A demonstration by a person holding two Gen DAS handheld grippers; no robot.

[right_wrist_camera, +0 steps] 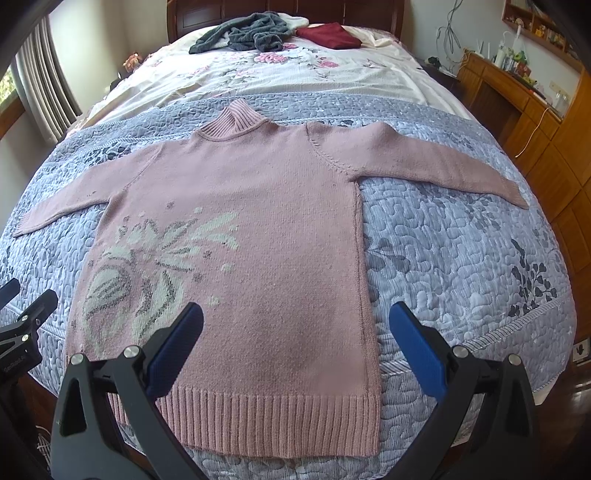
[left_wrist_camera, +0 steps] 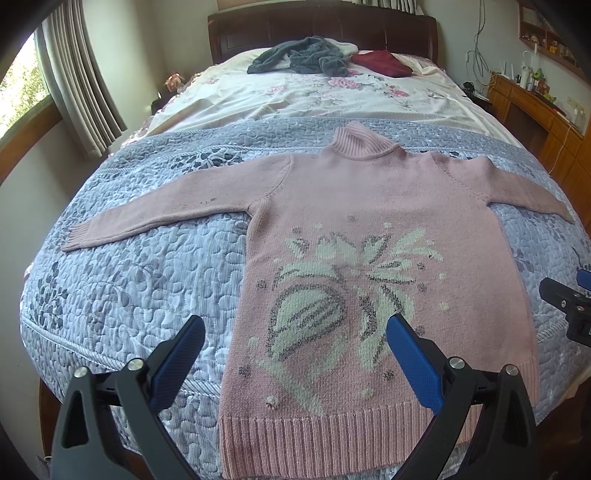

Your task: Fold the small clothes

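At the near edge of the bed (left_wrist_camera: 122, 295) we hold both tools above the quilt, and neither grips anything. Our left gripper (left_wrist_camera: 295, 354) has its blue-padded fingers (left_wrist_camera: 413, 358) spread wide, hovering over the lower left part of the pink sweater (left_wrist_camera: 369, 206). Our right gripper (right_wrist_camera: 295, 347) is equally wide apart, poised over the sweater's lower right side, its right finger above bare quilt just beside the side seam.

The pink sweater lies flat and unfolded, front up, on the blue-grey quilt (right_wrist_camera: 461, 258). Its ribbed hem (right_wrist_camera: 273, 421) sits at the near edge of the bed, closest to us. Above the hem, on the sweater's left half, a pale green and grey flower pattern (left_wrist_camera: 332, 295) is knitted in. Further on, both sleeves stretch straight outward toward the left and right edges of the bed, cuffs resting on the quilt. The ribbed turtleneck collar (right_wrist_camera: 236, 122) points toward the headboard, near the quilt's far border.

Beyond the quilt lies a white floral sheet (left_wrist_camera: 332, 96). At the far end of the bed, near the dark wooden headboard (left_wrist_camera: 321, 26), a crumpled dark grey garment (right_wrist_camera: 243, 35) rests beside a dark red garment (right_wrist_camera: 328, 35). Along the right wall stands a wooden cabinet (right_wrist_camera: 517, 110); curtains (left_wrist_camera: 74, 85) hang by the window on the left.

We see no containers in either view.
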